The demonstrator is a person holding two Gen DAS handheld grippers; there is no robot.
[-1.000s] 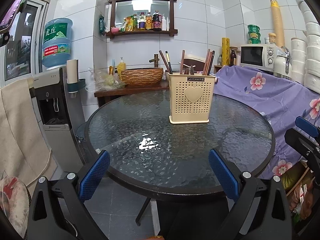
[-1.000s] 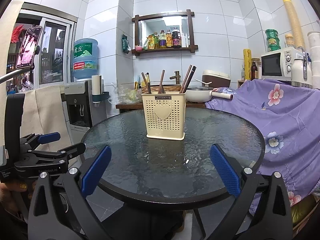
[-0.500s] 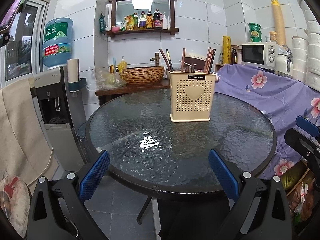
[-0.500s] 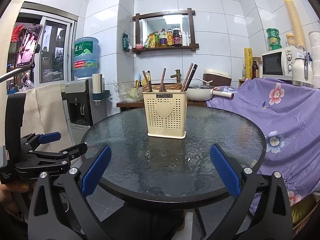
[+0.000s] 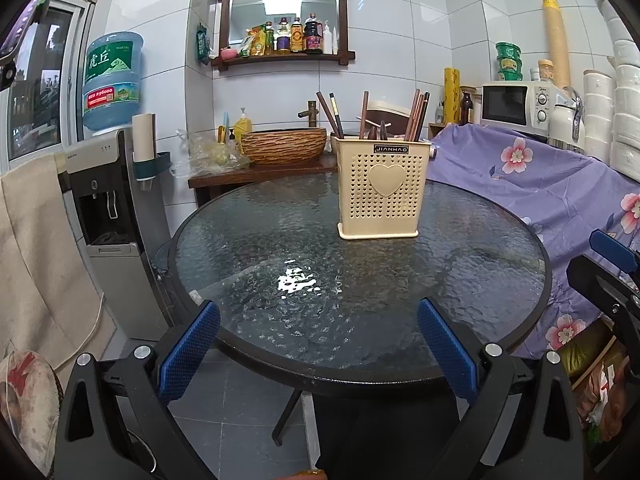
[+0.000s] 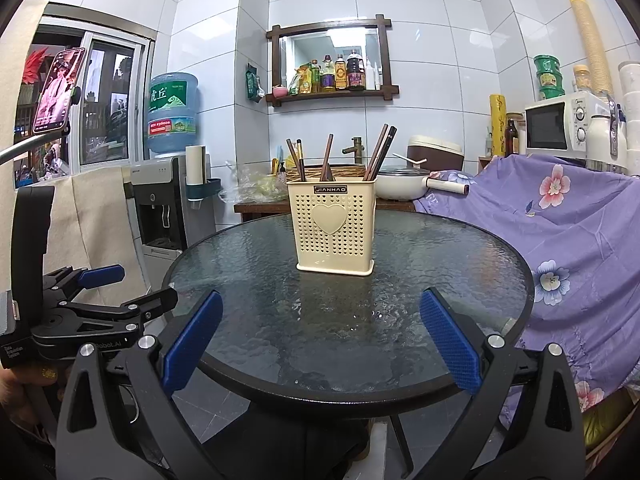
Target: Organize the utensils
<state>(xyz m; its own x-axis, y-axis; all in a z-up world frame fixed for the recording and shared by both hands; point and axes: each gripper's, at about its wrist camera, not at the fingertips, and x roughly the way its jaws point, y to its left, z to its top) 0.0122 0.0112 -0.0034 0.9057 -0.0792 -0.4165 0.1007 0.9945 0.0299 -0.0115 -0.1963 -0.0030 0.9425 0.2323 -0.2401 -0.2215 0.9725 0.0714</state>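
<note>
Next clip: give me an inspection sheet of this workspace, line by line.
Surface: round glass table, bare apart from the holder.
Job's things: beige utensil holder upright, with chopsticks standing in it.
Clutter: nothing seen on the table.
Grippers: left gripper and right gripper both open, empty, at the near rim.
Cables: white cord beside the water dispenser.
Surroundings: microwave, wall shelf, flowered purple cloth.

Cream heart-perforated holder (image 5: 379,194), brown chopsticks (image 5: 416,114)

Left gripper (image 5: 318,344), black frame, blue textured pads (image 5: 188,354), silver screws, right gripper (image 6: 320,340) alike, white lettering at 9 o'clock
</note>
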